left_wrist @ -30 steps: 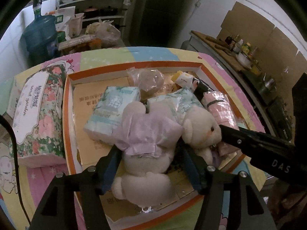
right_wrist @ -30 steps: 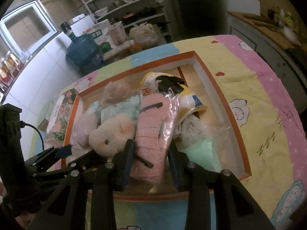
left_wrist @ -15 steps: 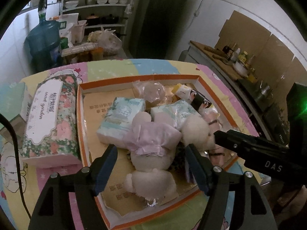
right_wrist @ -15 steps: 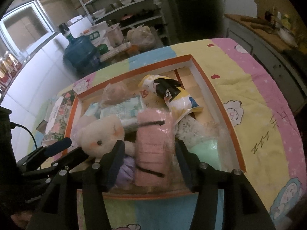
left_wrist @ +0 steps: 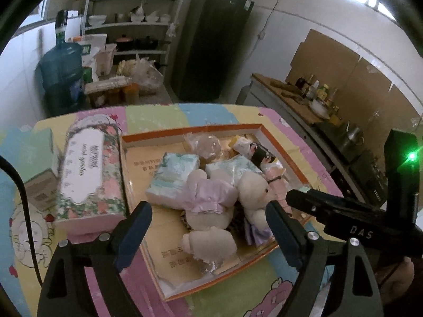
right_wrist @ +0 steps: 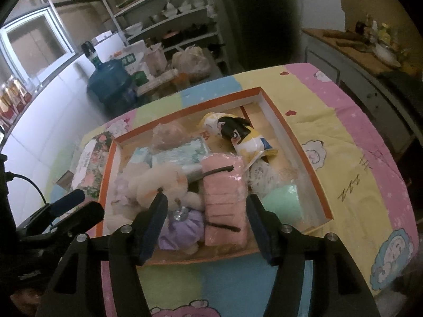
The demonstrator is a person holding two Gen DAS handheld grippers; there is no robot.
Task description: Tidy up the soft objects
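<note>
Legible text, your left wrist view: "DAS" in white caps on the black body of the right gripper (left_wrist: 288, 198), read at its rear. Floral tissue box (left_wrist: 91, 177) has a white label w/ cursive script, roughly "sweet garden" – not sure, too blurred. Cardboard liner of the orange-rimmed tray (left_wrist: 148, 138) carries red printed chars, two spots, unreadable. Your right wrist view: "zzz" doodles printed on the yellow tablecloth (right_wrist: 351, 185). Snack pack w/ cartoon face (right_wrist: 239, 134): print too small to read.
</note>
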